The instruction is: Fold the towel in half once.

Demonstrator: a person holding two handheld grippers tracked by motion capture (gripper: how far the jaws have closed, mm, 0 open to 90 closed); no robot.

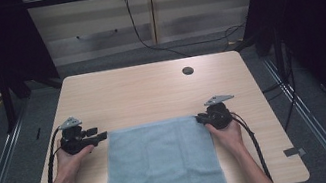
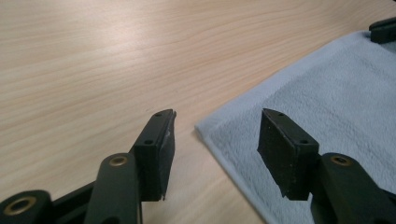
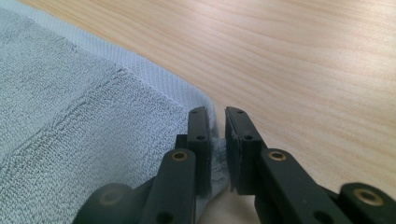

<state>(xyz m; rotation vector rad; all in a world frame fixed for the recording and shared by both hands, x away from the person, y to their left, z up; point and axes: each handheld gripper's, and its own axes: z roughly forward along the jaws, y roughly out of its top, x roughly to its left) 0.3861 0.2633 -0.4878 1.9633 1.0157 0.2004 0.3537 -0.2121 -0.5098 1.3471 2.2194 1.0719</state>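
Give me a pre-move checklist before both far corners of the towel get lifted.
1. Right gripper clamped on its far corner of the towel: ok, fabric is pinched between the jaws.
2. Left gripper clamped on its corner: not ok, the jaws stand open astride the towel corner and the pads are off the cloth.
3. Left corner lined up between the jaws: ok, it sits in the gap.
4. Towel lying flat, no bunching: ok in the high view.
5. Table beyond the towel free for the fold or lift: ok, bare wood apart from a cable hole.
6. Near edge of the towel: cannot tell, it runs past the table's front edge.
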